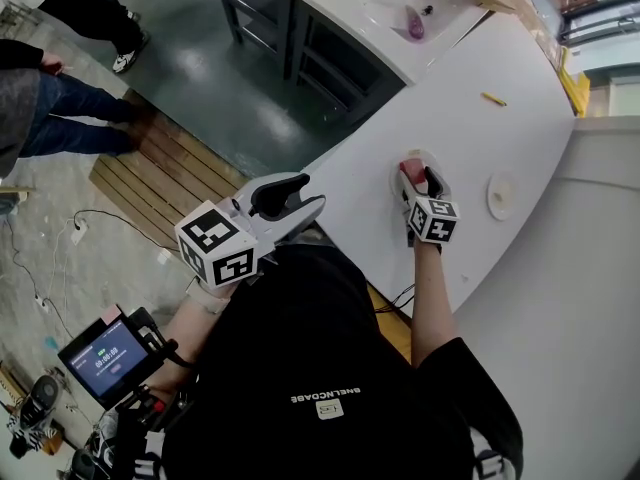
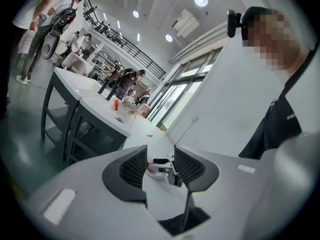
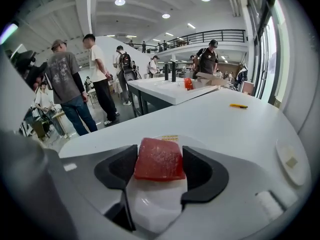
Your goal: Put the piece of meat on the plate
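Observation:
A red, block-shaped piece of meat (image 3: 159, 160) sits between the pads of my right gripper (image 3: 160, 164), and both pads press on its sides. It hangs right over a small white plate (image 3: 154, 206), and I cannot tell whether it touches the plate. In the head view the meat (image 1: 410, 171) and the plate (image 1: 424, 155) lie on the white curved table (image 1: 470, 138), just ahead of the right gripper (image 1: 420, 181). My left gripper (image 1: 300, 196) is held off the table's near edge. It stands open (image 2: 160, 165) with nothing between its pads.
A small round white disc (image 1: 500, 196) lies right of the plate. Farther back on the table is a yellow pen (image 1: 493, 99). A second white table (image 1: 400, 8) holds a tray with small items. People stand on the floor at the left, near a wooden pallet (image 1: 165, 178).

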A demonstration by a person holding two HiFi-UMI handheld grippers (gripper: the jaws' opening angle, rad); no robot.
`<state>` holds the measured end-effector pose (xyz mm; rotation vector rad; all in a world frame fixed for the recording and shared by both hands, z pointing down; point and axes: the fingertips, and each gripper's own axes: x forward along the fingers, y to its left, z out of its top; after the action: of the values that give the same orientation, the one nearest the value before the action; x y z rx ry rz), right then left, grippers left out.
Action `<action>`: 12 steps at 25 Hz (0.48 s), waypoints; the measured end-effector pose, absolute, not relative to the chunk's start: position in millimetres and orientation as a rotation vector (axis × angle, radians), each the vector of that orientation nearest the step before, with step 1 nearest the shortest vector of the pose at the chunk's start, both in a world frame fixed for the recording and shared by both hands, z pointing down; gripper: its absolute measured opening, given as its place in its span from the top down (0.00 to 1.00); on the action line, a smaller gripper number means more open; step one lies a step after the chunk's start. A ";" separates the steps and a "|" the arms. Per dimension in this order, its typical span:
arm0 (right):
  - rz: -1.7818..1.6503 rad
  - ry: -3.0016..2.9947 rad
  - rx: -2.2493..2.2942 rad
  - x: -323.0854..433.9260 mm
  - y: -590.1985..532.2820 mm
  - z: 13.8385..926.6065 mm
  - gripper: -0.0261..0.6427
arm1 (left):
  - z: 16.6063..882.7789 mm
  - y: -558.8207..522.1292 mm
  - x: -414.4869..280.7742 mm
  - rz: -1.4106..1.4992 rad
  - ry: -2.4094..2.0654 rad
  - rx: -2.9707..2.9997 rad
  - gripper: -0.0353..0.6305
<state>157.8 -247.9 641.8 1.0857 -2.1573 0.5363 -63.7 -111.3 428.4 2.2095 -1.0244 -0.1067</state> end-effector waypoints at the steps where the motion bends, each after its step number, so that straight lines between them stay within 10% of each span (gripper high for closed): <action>1: 0.524 -2.150 1.083 157.4 -248.2 642.7 0.53 | 428.6 -111.5 -64.3 -0.109 -1.026 2.207 0.69; 12: 0.414 -2.087 1.071 153.5 -253.8 655.0 0.53 | 431.9 -112.6 -73.3 -0.133 -1.059 2.184 0.69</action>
<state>153.5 -253.8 655.0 1.0711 -2.0865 0.4144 -73.3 -112.6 431.9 2.1839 -1.0590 -0.1331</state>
